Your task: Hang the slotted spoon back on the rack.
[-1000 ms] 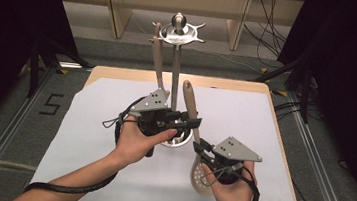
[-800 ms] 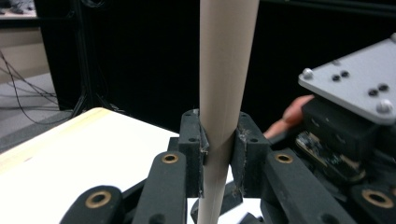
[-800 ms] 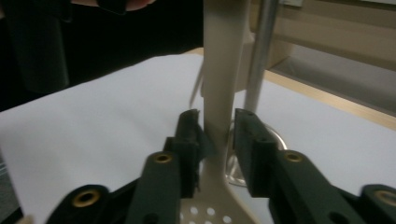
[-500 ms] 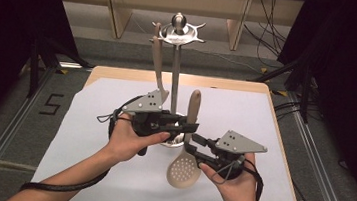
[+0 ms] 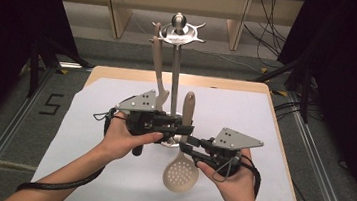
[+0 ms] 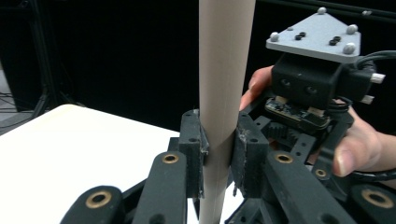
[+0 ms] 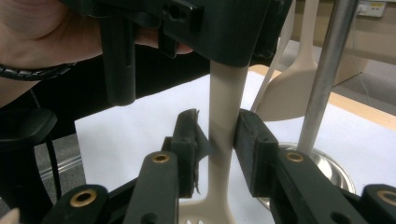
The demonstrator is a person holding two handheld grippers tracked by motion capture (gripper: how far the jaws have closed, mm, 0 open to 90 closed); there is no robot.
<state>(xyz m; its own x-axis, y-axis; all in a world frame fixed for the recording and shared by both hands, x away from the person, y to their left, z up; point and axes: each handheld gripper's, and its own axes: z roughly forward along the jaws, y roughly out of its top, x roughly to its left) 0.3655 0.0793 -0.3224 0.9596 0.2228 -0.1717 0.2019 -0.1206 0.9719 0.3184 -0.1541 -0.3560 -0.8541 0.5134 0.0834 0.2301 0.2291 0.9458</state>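
I hold a beige slotted spoon (image 5: 181,168) upright between my two grippers, over the near middle of the table. My left gripper (image 5: 183,129) is clamped on the spoon's handle: in the left gripper view both pads press against the beige shaft (image 6: 223,93). My right gripper (image 5: 189,149) sits lower on the same handle, just above the perforated bowl. Its jaws have just been closing with the handle (image 7: 224,116) between them; in the right gripper view one pad lies against the shaft, while at the other I see a slight gap, so I cannot tell whether it truly grips.

Just behind the spoon stands a metal utensil stand (image 5: 175,70), with a straight pole rising from a round steel base (image 7: 327,172) to a ring of hooks at the top. A beige spatula (image 5: 159,73) hangs from one of those hooks, to the left of the pole, with its blade near my left gripper.

The table (image 5: 277,98) is pale wood, and a white sheet (image 5: 264,124) covers nearly all of it, leaving bare edges at the far and right sides. Around it the room is dark, with black drapes on the left and right. The floor is grey, with a "5" marked (image 5: 51,103) left of the table, metal rails (image 5: 7,133) along both sides, and cables (image 5: 270,19) lying at the far right. Light wooden furniture (image 5: 121,4) stands at the far end.
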